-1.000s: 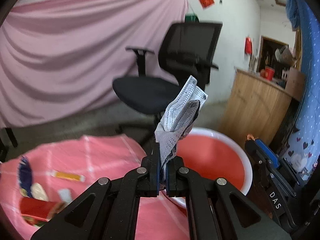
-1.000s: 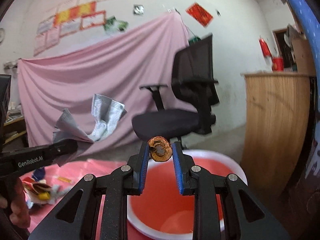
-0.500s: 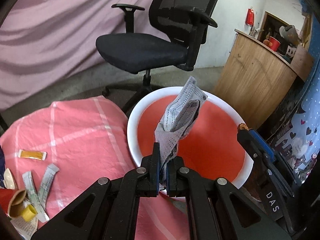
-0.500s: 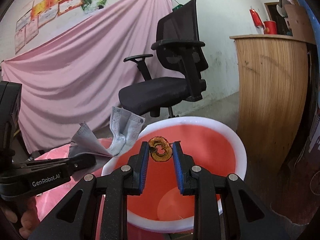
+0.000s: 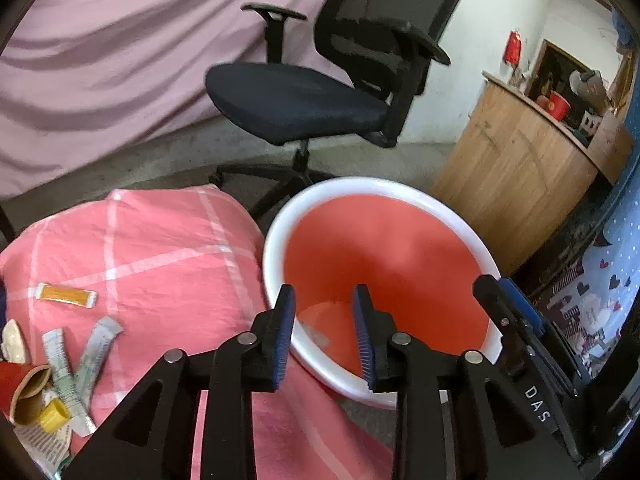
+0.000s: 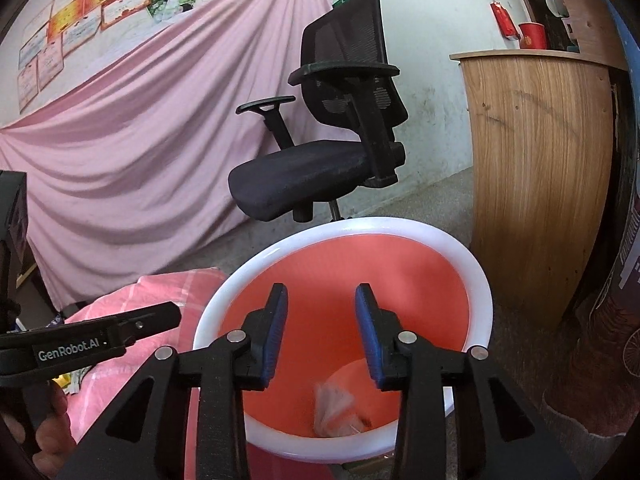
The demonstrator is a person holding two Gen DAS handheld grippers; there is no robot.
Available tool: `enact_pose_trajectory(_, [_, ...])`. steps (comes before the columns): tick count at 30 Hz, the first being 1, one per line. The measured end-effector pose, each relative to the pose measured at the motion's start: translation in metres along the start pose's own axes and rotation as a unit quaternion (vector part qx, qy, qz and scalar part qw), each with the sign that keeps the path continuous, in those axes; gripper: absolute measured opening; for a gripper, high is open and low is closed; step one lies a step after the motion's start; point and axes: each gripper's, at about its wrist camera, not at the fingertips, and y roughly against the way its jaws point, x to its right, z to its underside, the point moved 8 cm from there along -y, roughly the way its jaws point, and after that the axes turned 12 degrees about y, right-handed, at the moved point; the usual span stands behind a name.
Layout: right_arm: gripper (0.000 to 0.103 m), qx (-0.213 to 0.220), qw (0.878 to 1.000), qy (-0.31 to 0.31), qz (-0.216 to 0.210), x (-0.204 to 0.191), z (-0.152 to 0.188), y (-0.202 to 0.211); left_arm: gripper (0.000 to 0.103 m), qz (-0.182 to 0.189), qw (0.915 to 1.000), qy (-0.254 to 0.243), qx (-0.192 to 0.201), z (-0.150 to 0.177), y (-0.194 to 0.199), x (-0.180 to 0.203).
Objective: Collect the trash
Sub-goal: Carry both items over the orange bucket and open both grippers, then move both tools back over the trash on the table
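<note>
Inside, red bin [image 6: 476,280], crumpled trash [image 6: 334,404] at bottom, grippers empty.

A black office chair [image 5: 320,92] stands on the grey floor [image 5: 168,160]. Behind it hangs a pink sheet [image 5: 120,48] that covers most of the wall, with framed papers [image 6: 76,20] pinned above the sheet (their print is too small to read). To the right of the chair stands a wooden counter [image 5: 516,168], and a red cup [image 5: 559,105] sits on top of it.
</note>
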Motion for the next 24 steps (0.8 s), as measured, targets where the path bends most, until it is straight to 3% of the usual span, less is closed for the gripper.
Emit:
enact_pose_trajectory(8, [0.051, 0.043, 0.999, 0.005, 0.002, -0.007, -0.018, 0.022, 0.039, -0.015, 0.9964, 0.019, 0.081, -0.010, 0.047, -0.017])
enact_pose_trajectory(11, [0.057, 0.066, 0.998, 0.012, 0.002, -0.013, -0.028, 0.035, 0.054, -0.020, 0.9930, 0.027, 0.113, -0.012, 0.067, -0.025])
enact_pose_trajectory(14, [0.079, 0.096, 0.995, 0.017, 0.001, -0.020, -0.038, 0.050, 0.065, -0.028, 0.9875, 0.030, 0.152, -0.014, 0.094, -0.034])
enact_pose_trajectory(16, [0.081, 0.112, 0.994, 0.020, -0.003, -0.025, -0.043, 0.058, 0.085, -0.037, 0.9839, 0.031, 0.172, -0.013, 0.109, -0.040])
enact_pose_trajectory(19, [0.095, 0.140, 0.990, 0.030, -0.003, -0.034, -0.052, 0.072, 0.100, -0.053, 0.9741, 0.036, 0.217, -0.010, 0.134, -0.053])
enact_pose_trajectory(20, [0.103, 0.153, 0.988, 0.032, -0.005, -0.038, -0.055, 0.077, 0.101, -0.057, 0.9709, 0.037, 0.230, -0.008, 0.142, -0.056])
enact_pose_trajectory(24, [0.103, 0.186, 0.981, 0.041, -0.022, -0.053, -0.063, 0.093, 0.101, -0.079, 0.9626, 0.038, 0.256, 0.000, 0.167, -0.074])
